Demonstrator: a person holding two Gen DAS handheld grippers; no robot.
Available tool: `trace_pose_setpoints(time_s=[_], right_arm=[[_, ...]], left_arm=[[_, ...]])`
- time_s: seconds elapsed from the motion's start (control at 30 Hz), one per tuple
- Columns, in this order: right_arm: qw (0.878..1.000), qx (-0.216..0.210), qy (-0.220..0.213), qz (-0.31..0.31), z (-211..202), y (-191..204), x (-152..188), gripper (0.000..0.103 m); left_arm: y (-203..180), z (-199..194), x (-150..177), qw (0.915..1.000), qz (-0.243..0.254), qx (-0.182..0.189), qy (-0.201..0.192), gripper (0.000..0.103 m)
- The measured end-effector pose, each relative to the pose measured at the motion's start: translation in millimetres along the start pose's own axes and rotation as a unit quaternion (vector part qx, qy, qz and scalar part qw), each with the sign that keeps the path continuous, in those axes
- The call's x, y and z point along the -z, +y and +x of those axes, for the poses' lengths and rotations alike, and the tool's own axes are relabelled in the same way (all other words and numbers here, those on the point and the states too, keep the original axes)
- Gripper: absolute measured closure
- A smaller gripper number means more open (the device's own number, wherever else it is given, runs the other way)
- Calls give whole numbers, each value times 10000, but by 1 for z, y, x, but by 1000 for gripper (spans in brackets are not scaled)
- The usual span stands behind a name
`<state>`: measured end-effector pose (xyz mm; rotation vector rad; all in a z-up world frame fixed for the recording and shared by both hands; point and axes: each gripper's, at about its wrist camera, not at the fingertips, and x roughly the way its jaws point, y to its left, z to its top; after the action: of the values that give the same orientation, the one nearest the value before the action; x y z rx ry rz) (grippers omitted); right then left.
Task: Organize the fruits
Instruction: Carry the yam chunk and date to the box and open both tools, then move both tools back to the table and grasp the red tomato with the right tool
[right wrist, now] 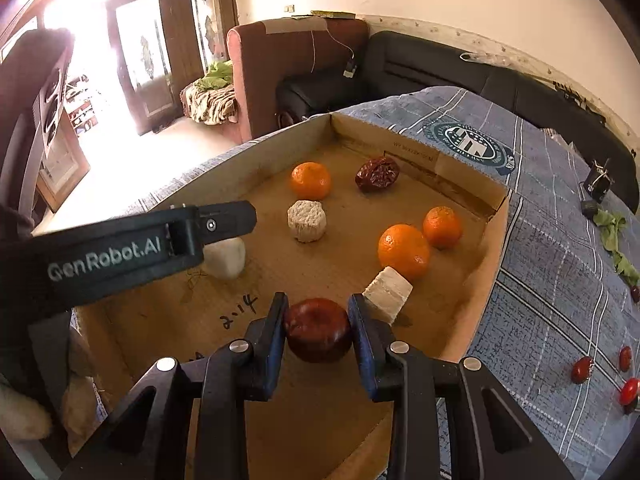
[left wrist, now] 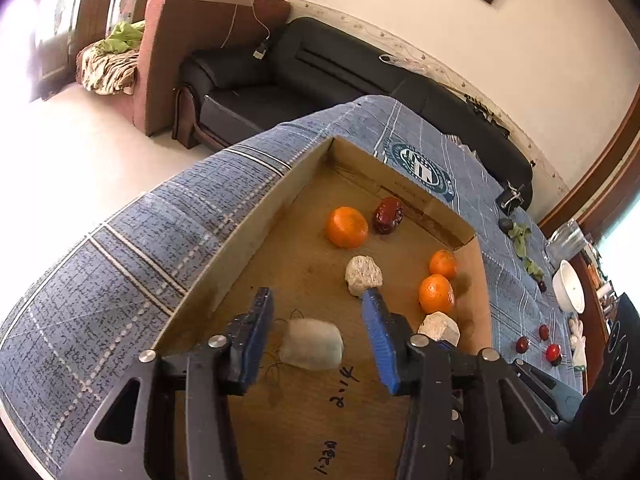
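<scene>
A shallow cardboard box (left wrist: 256, 216) (right wrist: 496, 240) lies on a blue checked cloth. In it are three oranges (left wrist: 347, 227) (right wrist: 403, 251), a wrinkled red date (left wrist: 388, 215) (right wrist: 377, 173) and pale blocks (left wrist: 363, 275) (right wrist: 307, 220). My left gripper (left wrist: 318, 332) is open over the box, with a whitish wrapped lump (left wrist: 312, 344) between its fingers but not touched. It shows in the right wrist view as a black arm (right wrist: 228, 218). My right gripper (right wrist: 318, 330) is shut on a dark red round fruit (right wrist: 319, 330) above the box's near end.
Small red fruits (right wrist: 582, 369) (left wrist: 522, 344) and green leaves (right wrist: 612, 236) lie on the cloth right of the box. A white bowl (left wrist: 570, 286) stands at the table's far right. A black sofa (left wrist: 320, 68) and a brown armchair (right wrist: 296, 68) stand behind the table.
</scene>
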<state>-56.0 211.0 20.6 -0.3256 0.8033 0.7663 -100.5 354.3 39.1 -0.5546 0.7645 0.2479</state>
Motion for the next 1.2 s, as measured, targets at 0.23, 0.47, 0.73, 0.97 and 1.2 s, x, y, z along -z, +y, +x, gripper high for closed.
trace_pose_setpoints(time_s=[0.23,0.47,0.73,0.97,1.2], right_arm=[[9984,124,-527,186,-43,-6,7,45],[9862,508,-1080,1145,-99,-45,38,32],[9708,1025,-1246,1778,-140,-79,78,28],[9597,1060,-1307,2250,-162,-99,106,27],[9554,1093,-1415,2350,-178,-104,123,25]], left_arm=[[-1,-26,-2,9997,-73,27,-239,49],[-42,-51,10,9977,512,-14,-437,30],[-116,-72,52,9832,1713,93,-625,17],[-152,-83,76,9723,2239,-4,-672,17],[-165,-91,88,9687,2374,-64,-719,17]])
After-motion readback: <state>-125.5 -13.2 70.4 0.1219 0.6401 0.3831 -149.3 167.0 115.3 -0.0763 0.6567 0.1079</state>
